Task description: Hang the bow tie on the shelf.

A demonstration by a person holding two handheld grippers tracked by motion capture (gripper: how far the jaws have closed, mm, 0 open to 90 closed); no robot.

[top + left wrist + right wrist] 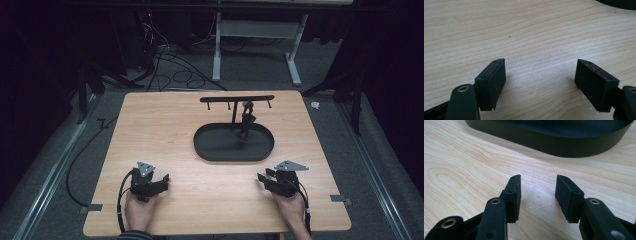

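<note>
At the near edge of the wooden table (210,200), the person's left hand (138,210) and right hand (291,207) are each holding a black gripper low over the wood. The left gripper (162,181) is standing with its jaws wide apart and nothing between them; in the left gripper view (540,82) only bare wood grain is lying in the gap. The right gripper (264,180) is also standing apart, but with a narrower gap, and it is holding nothing; in the right gripper view (537,195) its tips are pointing toward the dark wall of the tray (554,143).

Farther, near the middle of the table, a black oval tray (215,150) with a low rim is lying flat on the wood. A thin black post is rising from it and is carrying a horizontal bar (220,99) with small pegs hanging below. A small dark object (246,120) is hanging from the bar, to the right of the post; its shape is too small to tell.

Beyond the table, cables (170,65) are lying on the grey floor, and the white legs of another desk (216,55) are standing there.
</note>
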